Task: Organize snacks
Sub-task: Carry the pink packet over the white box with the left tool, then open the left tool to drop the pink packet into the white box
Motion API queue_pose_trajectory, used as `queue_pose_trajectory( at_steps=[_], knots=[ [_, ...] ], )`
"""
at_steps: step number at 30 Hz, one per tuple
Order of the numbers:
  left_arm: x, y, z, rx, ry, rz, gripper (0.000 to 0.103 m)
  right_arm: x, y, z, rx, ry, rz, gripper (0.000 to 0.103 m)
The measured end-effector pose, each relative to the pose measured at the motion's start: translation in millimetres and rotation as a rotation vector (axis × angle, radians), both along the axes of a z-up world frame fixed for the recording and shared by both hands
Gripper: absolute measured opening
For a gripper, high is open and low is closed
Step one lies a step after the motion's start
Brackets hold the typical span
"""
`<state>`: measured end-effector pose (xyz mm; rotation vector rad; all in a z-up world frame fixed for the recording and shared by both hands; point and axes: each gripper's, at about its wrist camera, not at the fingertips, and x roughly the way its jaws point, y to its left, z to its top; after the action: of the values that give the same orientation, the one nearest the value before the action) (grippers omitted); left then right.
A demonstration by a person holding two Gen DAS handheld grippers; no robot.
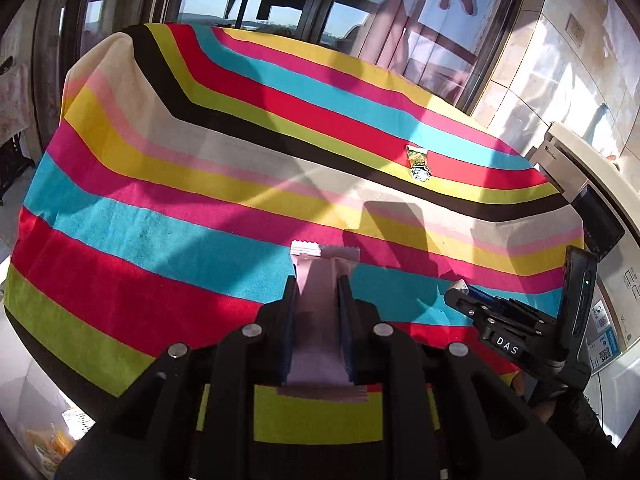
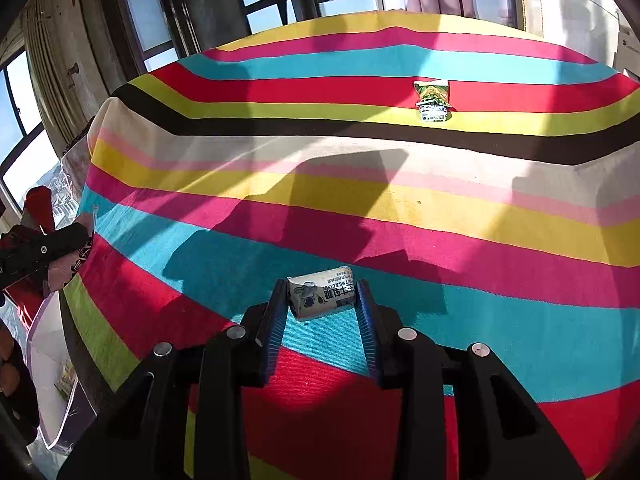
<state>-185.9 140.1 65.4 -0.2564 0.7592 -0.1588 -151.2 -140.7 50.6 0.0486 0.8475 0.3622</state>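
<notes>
Left gripper is clamped on a pale pink packet — it runs lengthwise between the pads, crimped end poking out past the tips, the other end hanging back toward the handle. It's held up off the cloth over the near stripes.

Right gripper is squeezed onto a small white candy roll, and that one sits crosswise, long axis spanning from pad to pad, ends against the pads. It hovers low over the near turquoise stripe, looks just off the cloth but I can't swear it isn't touching.

So both hands are full. The only snack left out is the green packet, lying way at the far side on the red and lime stripes, long axis pointing roughly near-to-far. It's off to the right of centre, so the right gripper looks the nearer one for it — but it'd have to drop its roll first.

Where things go: off the left edge of the table, down low, there's a clear bin with some packets in it, I'd guess that's the drop spot. The left gripper sits nearest it.

Plenty of room otherwise. The striped cloth is bare between the hands and the green packet, nothing to bump. Only things to mind are the draped edge on the left and a white appliance tight against the table's far right corner.
</notes>
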Motion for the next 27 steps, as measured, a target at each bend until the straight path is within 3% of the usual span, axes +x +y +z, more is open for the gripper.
queue_pose_trajectory(
  at_steps=[7,11,13,20,27],
  knots=[
    [-86,62,-12,0.029,0.009,0.142,0.020,4,3,-3,-0.023,0.026,0.014,0.035],
    [-122,108,-27,-0.020,0.046,0.262,0.020,-4,17,1,-0.069,0.012,0.022,0.035],
    [-136,128,-32,-0.023,0.057,0.324,0.020,-12,29,6,-0.016,0.025,0.055,0.035],
    [-168,180,-54,-0.049,0.118,0.454,0.020,-68,151,34,-0.057,-0.015,0.401,0.035],
    [-192,202,-60,-0.001,0.131,0.565,0.021,-116,252,34,-0.028,0.041,0.680,0.035]
  ],
)
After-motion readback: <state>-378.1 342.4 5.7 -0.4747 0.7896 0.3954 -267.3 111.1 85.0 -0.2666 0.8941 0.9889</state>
